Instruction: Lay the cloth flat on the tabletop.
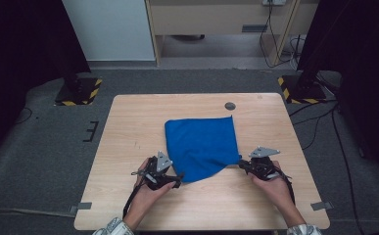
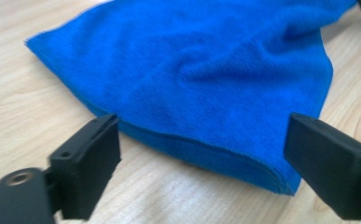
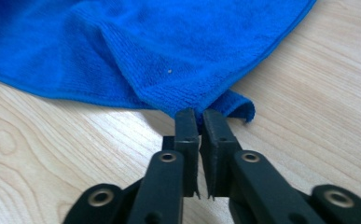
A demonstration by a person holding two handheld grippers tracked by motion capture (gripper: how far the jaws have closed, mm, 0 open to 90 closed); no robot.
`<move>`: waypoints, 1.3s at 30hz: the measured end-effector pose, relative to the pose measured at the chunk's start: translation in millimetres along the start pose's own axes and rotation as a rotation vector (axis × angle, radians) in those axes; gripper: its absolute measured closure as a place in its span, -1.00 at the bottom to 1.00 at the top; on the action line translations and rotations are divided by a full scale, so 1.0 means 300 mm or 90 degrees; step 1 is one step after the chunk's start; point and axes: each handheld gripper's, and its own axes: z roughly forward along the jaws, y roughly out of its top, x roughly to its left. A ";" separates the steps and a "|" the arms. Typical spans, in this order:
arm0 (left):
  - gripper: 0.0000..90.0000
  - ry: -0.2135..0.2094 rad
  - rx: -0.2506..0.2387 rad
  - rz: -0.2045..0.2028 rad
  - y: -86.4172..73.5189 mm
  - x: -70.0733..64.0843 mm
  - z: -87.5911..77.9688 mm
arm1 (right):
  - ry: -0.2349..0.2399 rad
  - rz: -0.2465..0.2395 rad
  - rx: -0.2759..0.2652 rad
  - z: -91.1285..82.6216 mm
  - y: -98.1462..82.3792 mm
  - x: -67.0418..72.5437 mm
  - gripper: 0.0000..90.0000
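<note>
Blue cloth [image 1: 201,147], folded over and rumpled, lies at the centre of the high view on a pale wooden table [image 1: 128,122], its lower edge toward the person's two hands. The right gripper [image 1: 242,164], at the centre right of that frame, has its jaws pressed together on the cloth's near right corner; its own camera shows the hem pinched between the tips, a small curl of fabric sticking out beside them. The left gripper [image 1: 178,180], at lower centre left, stands wide open at the cloth's lower left corner, its jaws either side of the layered edge and holding nothing.

By the look of it, the work is a fold or a spreading of the cloth, and it is early: one corner is secured, the other is framed but not yet gripped, and the lift or pull is still to come.

The left gripper view shows the stacked layers at the fold, which the overhead camera flattens into one sheet. The high view alone gives the dark round grommet [image 1: 230,105] near the table's far edge.
</note>
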 end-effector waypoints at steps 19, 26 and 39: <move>0.47 -0.002 0.075 0.023 -0.033 0.037 0.008 | 0.010 0.033 -0.012 -0.062 0.032 0.012 0.99; 0.64 -0.004 0.082 0.016 -0.039 0.060 0.007 | -0.008 0.047 0.015 -0.005 0.025 -0.007 0.78; 0.58 -0.007 0.086 0.029 -0.039 0.057 0.018 | -0.043 0.052 0.037 0.045 0.007 0.021 0.16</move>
